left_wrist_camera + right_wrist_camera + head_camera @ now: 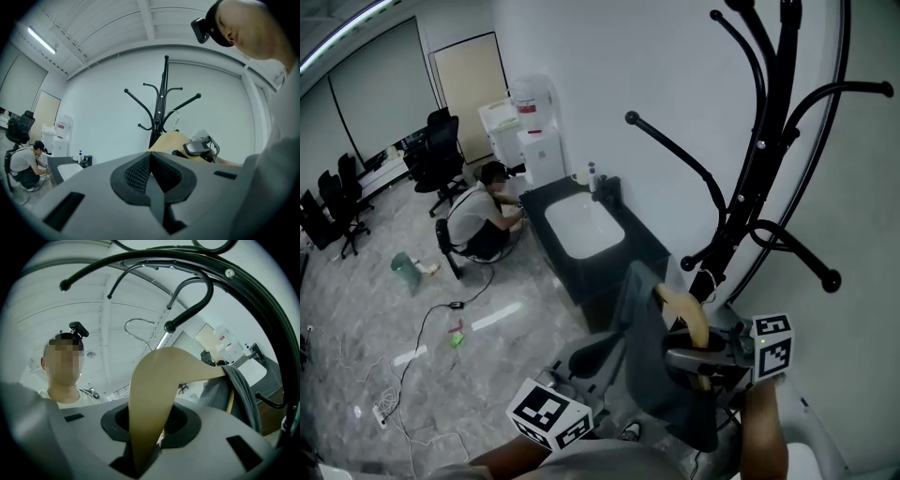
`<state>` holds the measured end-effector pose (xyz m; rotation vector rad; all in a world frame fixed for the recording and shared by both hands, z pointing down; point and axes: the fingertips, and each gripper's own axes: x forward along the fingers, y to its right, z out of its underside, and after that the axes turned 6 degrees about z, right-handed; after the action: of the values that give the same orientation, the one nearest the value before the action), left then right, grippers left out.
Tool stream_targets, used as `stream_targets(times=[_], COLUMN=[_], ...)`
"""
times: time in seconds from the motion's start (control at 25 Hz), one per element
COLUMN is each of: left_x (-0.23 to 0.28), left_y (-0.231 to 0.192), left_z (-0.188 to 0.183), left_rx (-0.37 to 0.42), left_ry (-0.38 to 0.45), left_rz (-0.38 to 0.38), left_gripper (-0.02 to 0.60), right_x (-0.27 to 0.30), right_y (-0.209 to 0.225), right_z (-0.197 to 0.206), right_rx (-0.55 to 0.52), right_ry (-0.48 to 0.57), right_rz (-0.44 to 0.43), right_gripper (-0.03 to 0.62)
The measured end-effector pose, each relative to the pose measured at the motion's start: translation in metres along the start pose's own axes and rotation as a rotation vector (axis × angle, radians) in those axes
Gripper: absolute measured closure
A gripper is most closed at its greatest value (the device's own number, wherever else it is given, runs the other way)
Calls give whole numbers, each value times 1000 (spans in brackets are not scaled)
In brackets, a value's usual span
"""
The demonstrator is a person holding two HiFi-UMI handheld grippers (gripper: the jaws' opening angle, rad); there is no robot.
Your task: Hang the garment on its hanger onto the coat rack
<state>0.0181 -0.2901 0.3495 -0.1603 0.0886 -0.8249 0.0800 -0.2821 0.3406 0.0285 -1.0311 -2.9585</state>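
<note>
A wooden hanger (154, 394) with a grey garment (649, 366) draped over it is held up just beside the black coat rack (773, 122), below its curved arms. The right gripper (147, 437), raised with the person's forearm beneath it, has its jaws clamped on one wooden shoulder of the hanger. The hanger's metal hook sits close to the rack's pole; whether it touches an arm is unclear. The left gripper (151, 176) is lower and to the left, pointing up towards the rack, its jaws pressed together.
</note>
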Motion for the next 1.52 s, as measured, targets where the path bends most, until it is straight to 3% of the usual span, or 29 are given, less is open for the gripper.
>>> stream_targets(times=[0.16,0.36,0.68,0.92,1.12,1.52], left_x=[14,29,45,55,64,84], left_y=[-3,-6,-16,-20,-19,-3], left_z=[-5,-4,0,4,6,17], left_rx=[17,19,6,-6,-16,-27], left_ry=[7,2,-11,-21,-28,-59], left_rz=[-19,10,38,59,82,153], left_gripper=[575,575,575,575,575,575], right_x=[-6,-3,0,-15,-28,-79], right_y=[18,43,81,103,104,119], right_z=[-11,-14,-9,-19,-24,-31], right_rx=[18,44,111,132,50,45], right_ry=[-12,-24,-19,86,110,260], right_rz=[-25,-26,20,41,42,141], right_gripper=[482,482,482,482,384,381])
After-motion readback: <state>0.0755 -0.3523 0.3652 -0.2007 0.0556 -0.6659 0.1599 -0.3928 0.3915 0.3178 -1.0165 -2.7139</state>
